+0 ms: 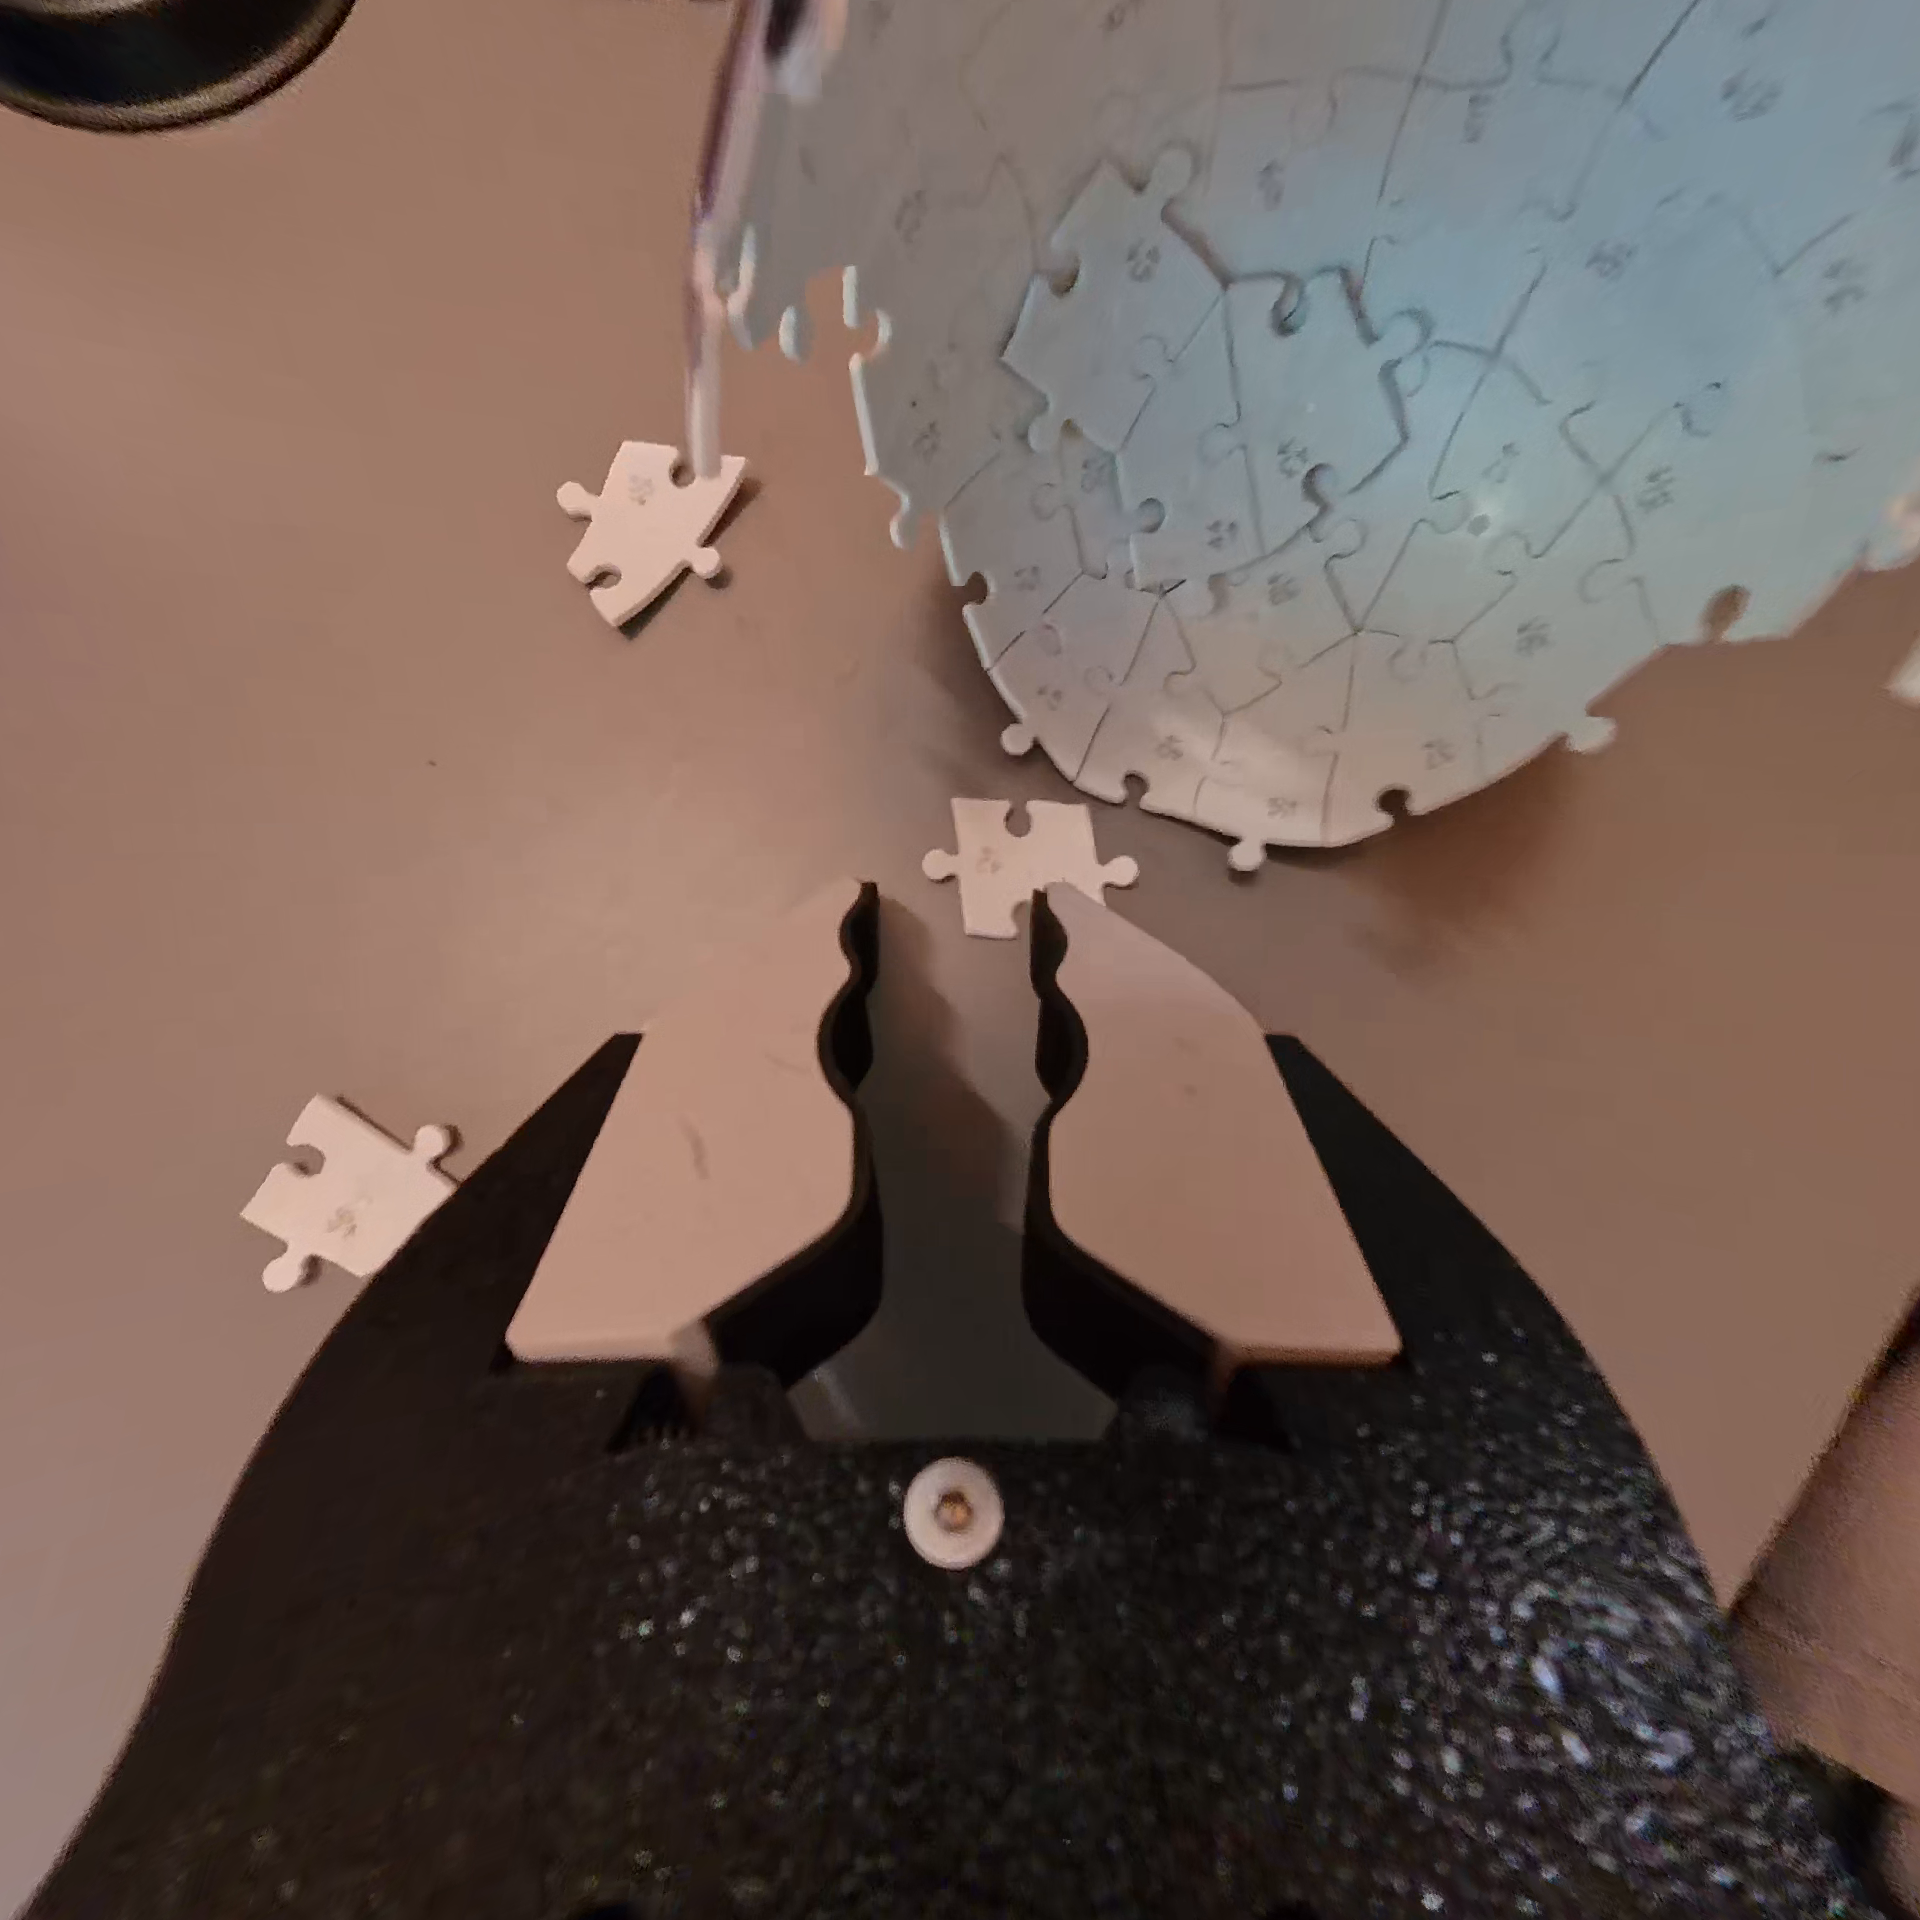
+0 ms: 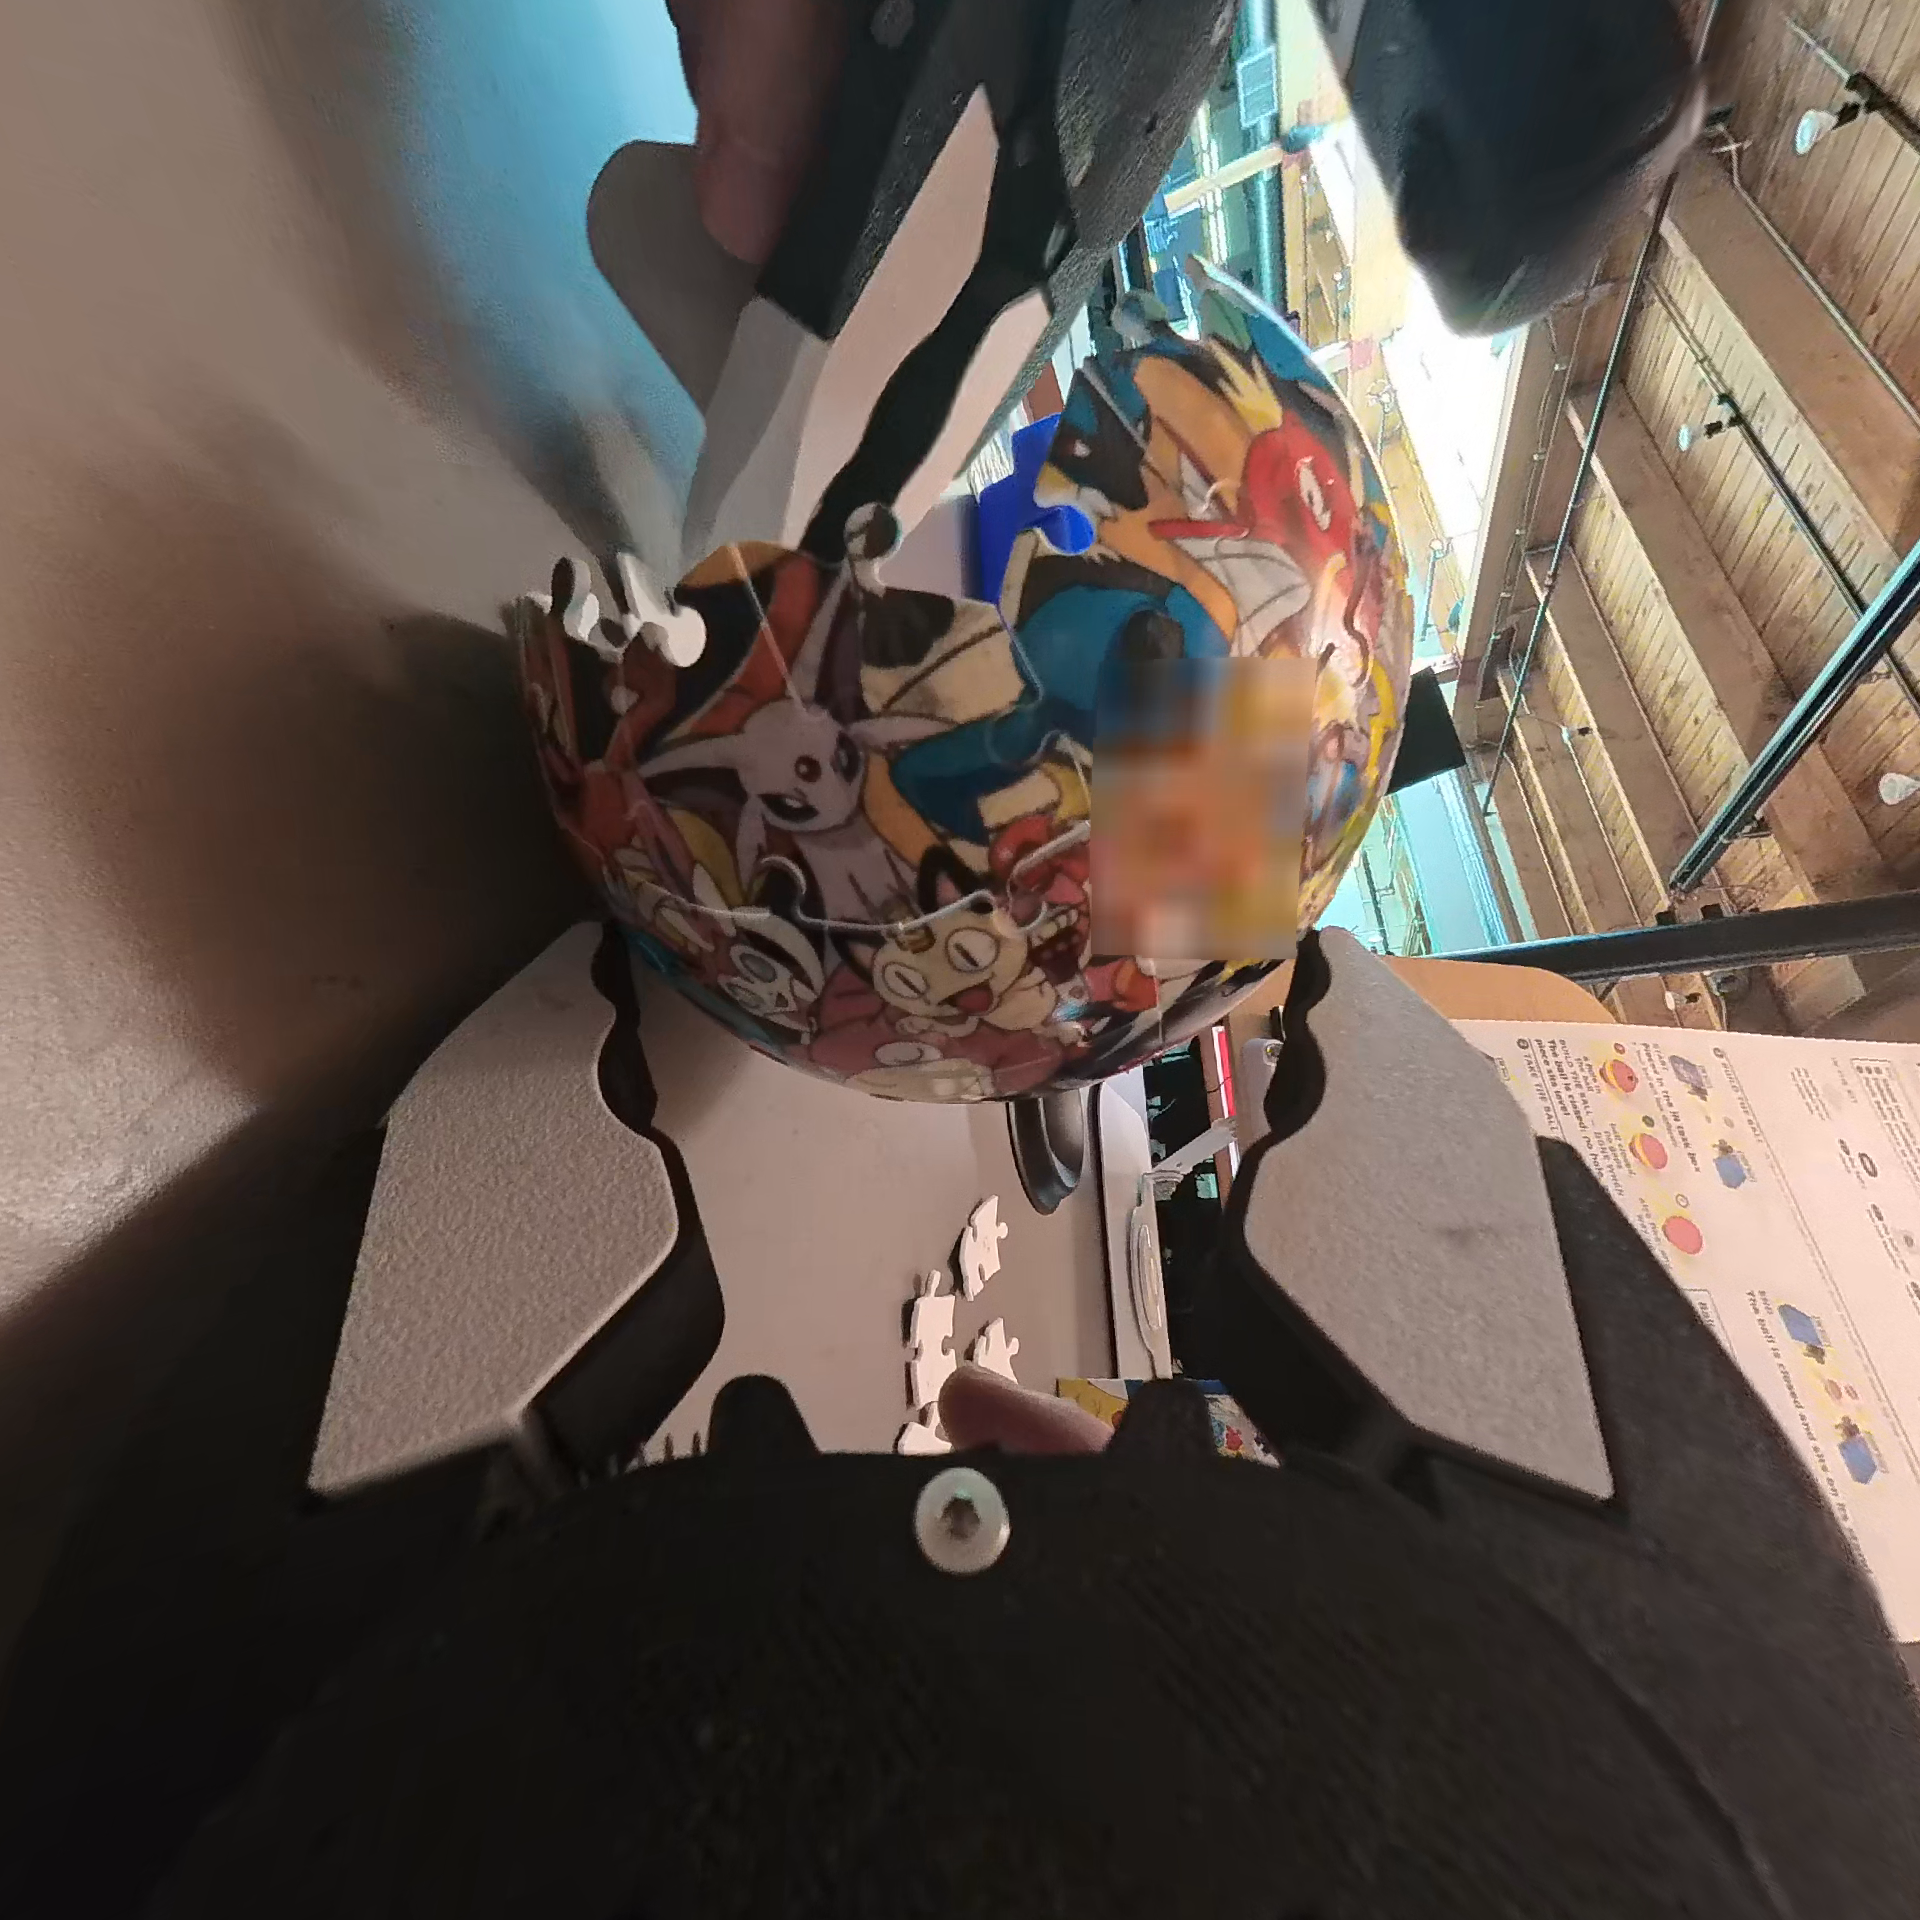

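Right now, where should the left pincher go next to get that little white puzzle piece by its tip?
Probably ease the left gripper slightly forward and right. Its jaws are open, and the loose piece lies just past the right fingertip, off-centre, on the table below the puzzle shell.

Loose piece (image 1: 1013,868) on table (image 1: 312,779) before left tongs (image 1: 954,899) — shell (image 1: 1403,468) behind, rightward

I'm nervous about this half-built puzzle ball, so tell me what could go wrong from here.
1. The right hand-held gripper spans the puzzle ball by its curved shell; squeezing might pop pieces apart.
2. The left hand-held gripper partly covers a loose piece lying flat on the table; closing could push it away.
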`<state>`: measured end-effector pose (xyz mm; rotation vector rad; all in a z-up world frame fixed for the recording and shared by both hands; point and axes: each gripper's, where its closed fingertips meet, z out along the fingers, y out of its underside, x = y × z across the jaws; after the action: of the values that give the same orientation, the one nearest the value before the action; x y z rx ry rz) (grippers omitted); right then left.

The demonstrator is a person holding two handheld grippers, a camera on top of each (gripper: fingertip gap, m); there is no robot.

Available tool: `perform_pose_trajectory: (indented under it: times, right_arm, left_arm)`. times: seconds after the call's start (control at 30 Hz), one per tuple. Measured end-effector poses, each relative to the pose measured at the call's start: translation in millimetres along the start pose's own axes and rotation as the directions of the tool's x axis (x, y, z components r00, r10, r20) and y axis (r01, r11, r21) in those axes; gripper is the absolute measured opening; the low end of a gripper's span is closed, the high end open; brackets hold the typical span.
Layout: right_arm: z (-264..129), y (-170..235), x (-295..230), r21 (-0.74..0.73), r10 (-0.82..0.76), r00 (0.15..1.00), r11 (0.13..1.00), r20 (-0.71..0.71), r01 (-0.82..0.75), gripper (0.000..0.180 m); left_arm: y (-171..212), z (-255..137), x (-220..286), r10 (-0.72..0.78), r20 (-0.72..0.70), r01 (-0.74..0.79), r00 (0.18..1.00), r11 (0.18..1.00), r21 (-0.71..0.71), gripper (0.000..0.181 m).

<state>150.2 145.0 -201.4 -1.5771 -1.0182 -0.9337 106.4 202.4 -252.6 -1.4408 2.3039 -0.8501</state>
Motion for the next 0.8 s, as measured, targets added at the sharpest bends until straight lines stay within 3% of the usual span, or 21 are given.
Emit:
perform_pose_trajectory:
  times: [0.13,0.23,0.47,0.8]
  right_arm:
    - [1,-1,-1,-0.002,0.005,1.000,1.000,0.029,-0.005,0.117]
    - [3,1,-3,-0.005,0.012,0.996,1.000,0.084,-0.012,0.115]
    - [9,3,-6,-0.032,0.013,0.981,0.999,0.195,-0.007,0.111]
    - [13,0,-6,-0.055,0.032,0.982,0.998,0.186,-0.023,0.112]
  left_arm:
    - [4,-7,13,-0.019,-0.056,0.017,0.998,0.999,-0.043,0.039]
    - [10,1,11,0.021,-0.008,-0.022,1.000,0.995,-0.101,0.038]
    - [8,3,0,0.049,0.030,-0.047,0.998,0.996,-0.069,0.026]
    - [24,-10,-1,0.132,0.020,-0.128,0.991,0.983,-0.130,0.026]
